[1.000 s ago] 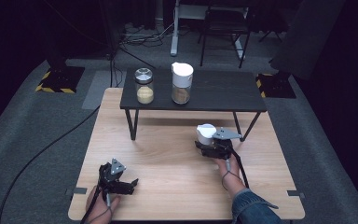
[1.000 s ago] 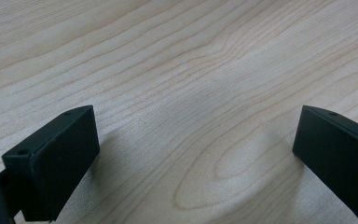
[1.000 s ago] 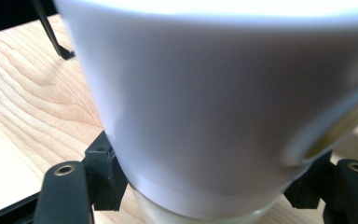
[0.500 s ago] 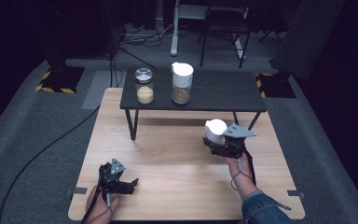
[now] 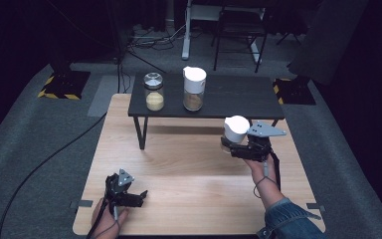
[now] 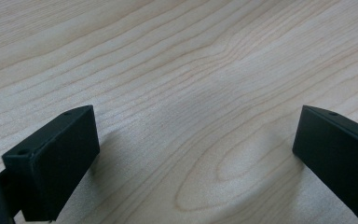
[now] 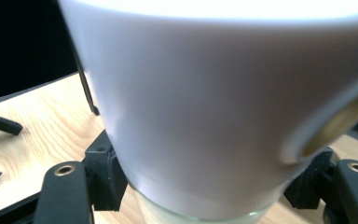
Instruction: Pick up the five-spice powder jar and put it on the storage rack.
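The glass jar with the tall white lid (image 5: 236, 130) is held up in the air over the light wooden tabletop (image 5: 189, 164), near the low black shelf (image 5: 238, 97), so it could be bumped on the shelf edge or slip and be dropped. It is squeezed tight low down by the right gripper (image 5: 227, 147). The left gripper (image 5: 138, 195) is kept wide open with nothing in it, low over the tabletop.

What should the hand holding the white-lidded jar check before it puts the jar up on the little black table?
1. Right gripper shut on the white-lidded glass jar: ok.
2. Jar upright: ok.
3. Jar lifted off the light wooden table: ok.
4. Free spot on the low black shelf table, right of the white-lidded jar of brown grains and the silver-lidded jar of yellow grains: ok.
5. Left gripper open, out of the way: ok.
6. Lid tightness: cannot tell.
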`<state>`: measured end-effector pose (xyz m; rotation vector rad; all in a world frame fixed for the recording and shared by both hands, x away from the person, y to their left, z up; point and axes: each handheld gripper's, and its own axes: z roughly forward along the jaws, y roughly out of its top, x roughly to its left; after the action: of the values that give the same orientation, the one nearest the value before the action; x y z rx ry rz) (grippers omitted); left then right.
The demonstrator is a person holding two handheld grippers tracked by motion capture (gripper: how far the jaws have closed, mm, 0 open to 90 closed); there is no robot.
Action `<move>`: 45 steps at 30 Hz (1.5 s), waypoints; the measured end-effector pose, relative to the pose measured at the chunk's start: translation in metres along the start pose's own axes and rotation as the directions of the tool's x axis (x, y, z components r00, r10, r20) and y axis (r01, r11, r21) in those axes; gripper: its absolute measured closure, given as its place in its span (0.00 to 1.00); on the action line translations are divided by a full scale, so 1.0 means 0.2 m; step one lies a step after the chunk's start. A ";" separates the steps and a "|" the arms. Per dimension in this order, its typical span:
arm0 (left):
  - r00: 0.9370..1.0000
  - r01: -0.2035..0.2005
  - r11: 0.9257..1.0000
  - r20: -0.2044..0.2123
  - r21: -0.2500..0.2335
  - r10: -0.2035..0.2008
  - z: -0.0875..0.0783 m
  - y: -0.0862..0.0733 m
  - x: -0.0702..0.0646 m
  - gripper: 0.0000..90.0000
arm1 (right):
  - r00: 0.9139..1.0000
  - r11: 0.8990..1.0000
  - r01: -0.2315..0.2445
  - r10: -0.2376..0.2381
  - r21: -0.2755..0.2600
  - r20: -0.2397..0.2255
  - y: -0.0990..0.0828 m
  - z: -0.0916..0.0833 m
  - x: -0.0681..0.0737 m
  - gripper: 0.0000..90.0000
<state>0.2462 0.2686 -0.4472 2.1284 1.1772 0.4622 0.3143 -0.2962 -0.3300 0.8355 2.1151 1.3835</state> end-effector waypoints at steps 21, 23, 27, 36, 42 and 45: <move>1.000 0.000 1.000 0.000 0.000 0.000 0.00 0.00 0.00 0.00 | 0.998 0.999 -0.024 0.025 -0.032 0.058 0.35 -0.09 -0.12 0.33; 1.000 0.000 1.000 0.000 0.000 0.000 0.00 0.00 0.00 0.00 | 0.998 0.999 -0.025 0.027 -0.034 0.065 0.38 -0.08 -0.13 0.33; 1.000 0.000 1.000 0.000 -0.001 0.000 0.00 0.00 0.00 0.00 | 0.997 0.999 -0.030 0.033 -0.034 0.076 0.44 -0.07 -0.16 0.33; 1.000 0.000 1.000 0.000 -0.001 0.000 0.00 0.00 0.00 0.00 | 0.992 0.998 -0.060 0.061 -0.014 0.111 0.50 0.02 -0.22 0.33; 1.000 0.000 1.000 0.000 0.000 0.000 0.00 0.00 0.00 0.00 | 0.989 0.997 -0.079 0.076 0.024 0.130 0.51 0.10 -0.27 0.33; 1.000 0.000 1.000 0.000 0.000 0.000 0.00 0.00 0.00 0.00 | 0.988 0.996 -0.080 0.074 0.042 0.137 0.51 0.13 -0.27 0.33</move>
<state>0.2461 0.2686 -0.4472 2.1281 1.1774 0.4622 0.3934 -0.2862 -0.2428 1.0105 2.0376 1.2811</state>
